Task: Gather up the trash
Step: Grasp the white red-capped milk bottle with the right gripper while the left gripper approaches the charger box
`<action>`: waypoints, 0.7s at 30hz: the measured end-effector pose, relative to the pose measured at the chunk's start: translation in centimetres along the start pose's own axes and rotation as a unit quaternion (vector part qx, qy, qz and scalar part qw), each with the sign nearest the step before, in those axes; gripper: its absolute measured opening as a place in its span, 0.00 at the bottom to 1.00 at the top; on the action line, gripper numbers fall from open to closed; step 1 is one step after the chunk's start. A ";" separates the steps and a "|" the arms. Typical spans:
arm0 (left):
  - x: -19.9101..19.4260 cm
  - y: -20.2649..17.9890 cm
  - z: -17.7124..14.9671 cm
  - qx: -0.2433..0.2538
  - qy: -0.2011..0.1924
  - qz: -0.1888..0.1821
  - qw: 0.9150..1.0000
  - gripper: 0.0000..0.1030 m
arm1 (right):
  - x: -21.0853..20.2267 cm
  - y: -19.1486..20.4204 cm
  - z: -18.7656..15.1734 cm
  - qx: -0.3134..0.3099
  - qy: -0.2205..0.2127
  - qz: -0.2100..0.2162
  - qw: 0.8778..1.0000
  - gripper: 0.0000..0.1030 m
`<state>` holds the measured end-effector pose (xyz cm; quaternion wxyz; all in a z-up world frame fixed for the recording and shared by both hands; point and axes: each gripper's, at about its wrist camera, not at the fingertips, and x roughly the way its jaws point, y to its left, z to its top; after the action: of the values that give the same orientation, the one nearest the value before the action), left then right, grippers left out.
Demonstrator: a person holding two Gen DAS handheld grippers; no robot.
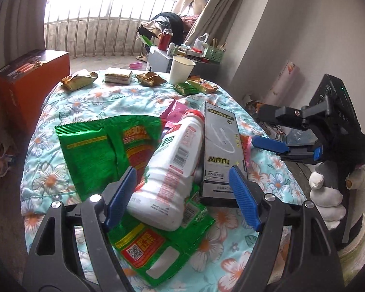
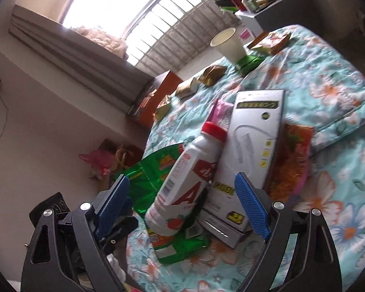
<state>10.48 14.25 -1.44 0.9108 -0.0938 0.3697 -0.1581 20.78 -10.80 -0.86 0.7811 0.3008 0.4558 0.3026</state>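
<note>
so the trash is all heaped on a floral quilt point(image 1: 85, 102) over a bed, and both grippers sit just short of the pile. left gripper point(image 1: 182, 185) has its blue pads spread wide with nothing pinched, and in its own view the fat bottom end of a white plastic bottle point(image 1: 168, 177) with a red cap sits in the gap between them, not touched by either pad as far as i can tell. the bottle lies on its side across a big green snack bag point(image 1: 95, 155), with another green wrapper point(image 1: 158, 248) crumpled under its base. leaning right against the bottle is a long grey cable box point(image 1: 221, 141), and there's a bit of pink wrapper point(image 1: 176, 108) poking out behind the bottle's neck.

right gripper point(image 2: 182, 199) is gaping too, empty, pointing at the same bottle and box from the other side. under the box on that side there's an orange-red packet point(image 2: 294, 160).

further back near the far edge of the quilt: a white paper cup point(image 1: 181, 69) standing upright, a small green packet point(image 1: 186, 88) just beside its base, and a loose row of gold and brown snack packets point(image 1: 149, 78). orange cardboard box point(image 1: 34, 82) on the floor off to the side of the bed, and a cluttered little cabinet point(image 1: 158, 59) beyond the cup
</note>
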 end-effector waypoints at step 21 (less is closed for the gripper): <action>1.4 3.4 -2.4 -0.089 0.006 -0.080 0.993 0.64 | 10.4 2.2 2.6 -0.015 0.091 -0.142 0.986 0.79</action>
<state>10.53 16.82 -5.03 0.8812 -0.2028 0.3788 -0.1973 26.82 -2.15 -3.70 0.7758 0.1923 0.5586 0.2218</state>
